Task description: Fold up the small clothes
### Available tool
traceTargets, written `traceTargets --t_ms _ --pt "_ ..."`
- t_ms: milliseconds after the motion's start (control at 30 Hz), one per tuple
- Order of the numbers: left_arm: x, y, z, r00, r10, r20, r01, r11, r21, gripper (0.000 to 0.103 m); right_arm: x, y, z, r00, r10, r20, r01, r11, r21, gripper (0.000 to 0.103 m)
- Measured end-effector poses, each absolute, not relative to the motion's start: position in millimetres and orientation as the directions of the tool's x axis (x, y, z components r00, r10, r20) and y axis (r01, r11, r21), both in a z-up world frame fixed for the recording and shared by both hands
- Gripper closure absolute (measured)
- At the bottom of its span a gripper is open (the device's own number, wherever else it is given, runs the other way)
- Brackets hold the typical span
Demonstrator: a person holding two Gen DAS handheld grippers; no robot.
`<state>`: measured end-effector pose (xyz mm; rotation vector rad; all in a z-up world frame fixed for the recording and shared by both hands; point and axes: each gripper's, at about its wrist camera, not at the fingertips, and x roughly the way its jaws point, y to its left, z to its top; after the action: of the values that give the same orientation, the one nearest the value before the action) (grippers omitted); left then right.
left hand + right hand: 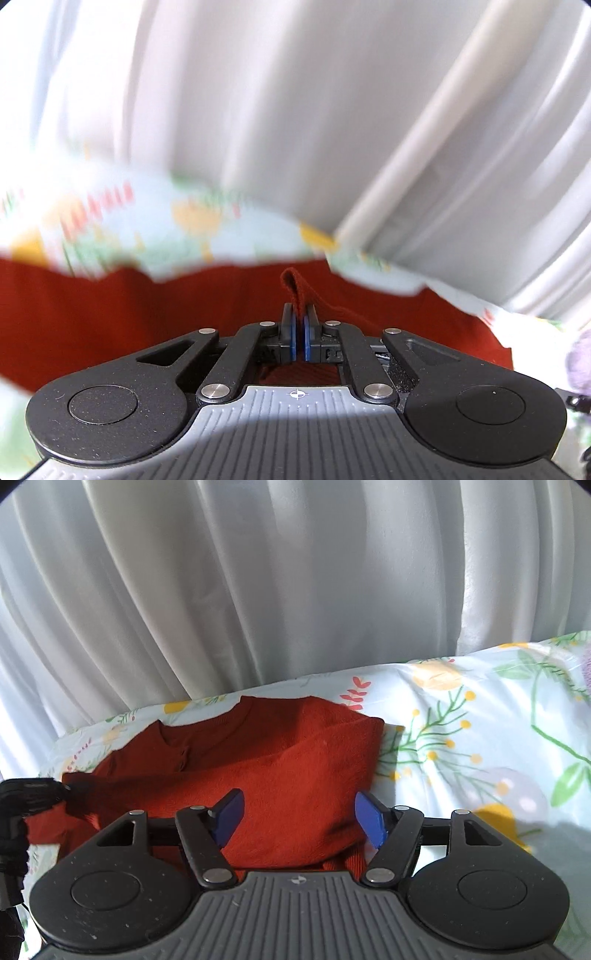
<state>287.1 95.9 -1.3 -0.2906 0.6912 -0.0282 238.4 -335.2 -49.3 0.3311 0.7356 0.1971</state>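
A small rust-red knit sweater (pixel 266 753) lies partly folded on a floral cloth, its neckline towards the curtain. My right gripper (pixel 299 812) is open just above the sweater's near part, its blue pads apart and empty. My left gripper (pixel 300 325) is shut on a pinched fold of the red sweater (pixel 295 288), which sticks up between the pads; the rest of the sweater (pixel 110 314) spreads below. In the right wrist view the left gripper (pixel 33 794) shows at the far left edge, holding the sweater's left sleeve end.
A pale blue floral cloth (pixel 480 738) covers the surface and extends to the right of the sweater. A white pleated curtain (pixel 258 590) hangs directly behind the surface. The left wrist view is motion-blurred.
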Motion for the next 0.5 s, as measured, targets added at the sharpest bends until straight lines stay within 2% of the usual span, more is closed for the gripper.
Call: traceTargets --t_ms 100,267,367,433,467,500 --pt "299 97 -7 0.763 -0.061 -0.644 -0.080 0.979 -0.187 0.098 259 -331 -60 0.719 0.282 -0.636 -0.040 0.930 0.366 0.034" --pt "309 106 -33 0.714 -0.063 -0.697 -0.093 0.979 -0.183 0.097 292 -315 -79 0.686 0.265 -0.677 -0.033 0.942 0.335 0.034" --pt "313 109 -39 0.708 -0.066 -0.703 -0.102 0.976 -0.194 0.098 306 -310 -89 0.682 0.189 -0.707 0.015 0.962 0.272 0.034" --pt "314 112 -40 0.708 -0.077 -0.702 -0.109 0.970 -0.216 0.098 313 -312 -95 0.679 0.190 -0.709 0.028 0.958 0.284 0.035" --pt "314 112 -38 0.708 -0.081 -0.701 -0.113 0.968 -0.226 0.098 317 -313 -97 0.677 0.203 -0.707 0.027 0.954 0.300 0.039" --pt "316 112 -39 0.709 -0.084 -0.700 -0.118 0.965 -0.234 0.098 321 -312 -99 0.677 0.213 -0.704 0.021 0.951 0.308 0.052"
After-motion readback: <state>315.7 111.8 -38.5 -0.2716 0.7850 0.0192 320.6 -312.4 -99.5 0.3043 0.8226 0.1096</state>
